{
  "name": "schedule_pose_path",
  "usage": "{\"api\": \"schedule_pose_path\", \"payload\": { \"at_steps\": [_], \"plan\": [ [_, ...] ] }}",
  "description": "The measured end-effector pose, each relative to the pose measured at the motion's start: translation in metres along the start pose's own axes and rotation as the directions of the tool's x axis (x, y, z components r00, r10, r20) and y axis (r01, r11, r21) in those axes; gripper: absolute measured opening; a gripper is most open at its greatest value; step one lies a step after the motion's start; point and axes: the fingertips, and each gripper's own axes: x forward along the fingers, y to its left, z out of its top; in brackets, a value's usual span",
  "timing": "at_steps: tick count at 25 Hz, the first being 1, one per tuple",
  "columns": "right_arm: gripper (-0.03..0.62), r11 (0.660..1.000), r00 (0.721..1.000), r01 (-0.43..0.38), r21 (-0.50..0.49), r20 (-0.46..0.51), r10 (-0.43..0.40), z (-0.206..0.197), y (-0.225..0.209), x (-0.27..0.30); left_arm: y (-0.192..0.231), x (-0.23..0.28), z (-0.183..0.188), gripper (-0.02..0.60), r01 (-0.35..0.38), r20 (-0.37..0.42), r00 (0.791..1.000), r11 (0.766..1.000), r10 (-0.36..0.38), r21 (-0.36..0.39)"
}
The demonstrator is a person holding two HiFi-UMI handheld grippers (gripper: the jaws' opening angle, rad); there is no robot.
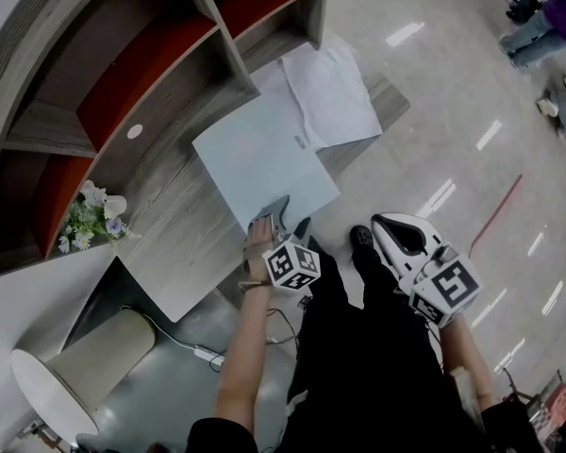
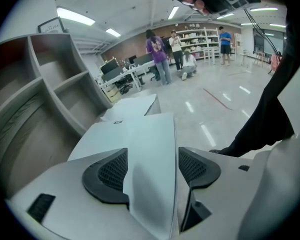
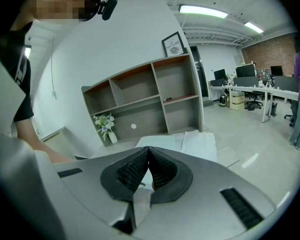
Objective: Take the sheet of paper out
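Observation:
A pale blue-white sheet of paper (image 1: 264, 154) lies flat on the wooden desk (image 1: 170, 225), its near corner at the desk's front edge. My left gripper (image 1: 285, 217) is at that corner. In the left gripper view the sheet (image 2: 150, 134) runs between the two dark pads (image 2: 107, 176), which stand wide apart and do not press it, so the left gripper (image 2: 151, 160) is open. My right gripper (image 1: 396, 229) hangs off the desk, right of the sheet, over the floor. Its pads (image 3: 135, 171) meet with nothing between them, so the right gripper (image 3: 148, 166) is shut.
More white sheets (image 1: 330, 92) lie crumpled at the desk's far end. A shelf unit with red backs (image 1: 141, 74) stands along the desk, with a small vase of flowers (image 1: 94, 213) beside it. A round white stool (image 1: 66, 376) stands below left. People are far off across the floor (image 2: 160, 54).

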Motion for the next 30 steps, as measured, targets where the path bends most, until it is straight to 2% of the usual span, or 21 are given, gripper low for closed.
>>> {"api": "schedule_pose_path", "payload": {
  "at_steps": [6,13,19,30],
  "plan": [
    [0.012,1.0,1.0,-0.005,0.007,-0.004,0.005,-0.002,0.003,0.001,0.004,-0.006,0.002,0.317,-0.022,0.019,1.0,1.0,0.022,0.006],
    [0.012,1.0,1.0,-0.021,0.016,-0.002,0.021,-0.003,0.006,0.003,0.0,-0.01,0.005,0.258,-0.039,0.04,0.998,0.999,0.038,0.018],
    [0.012,0.999,1.0,-0.027,0.025,-0.004,0.027,-0.004,0.005,0.004,-0.013,-0.009,0.007,0.122,-0.037,0.068,0.997,0.999,0.036,0.012],
    [0.012,0.999,0.999,-0.043,0.024,0.003,0.043,-0.003,0.007,0.005,-0.015,-0.008,0.005,0.094,-0.028,0.077,0.997,0.999,0.03,-0.024]
  ]
}}
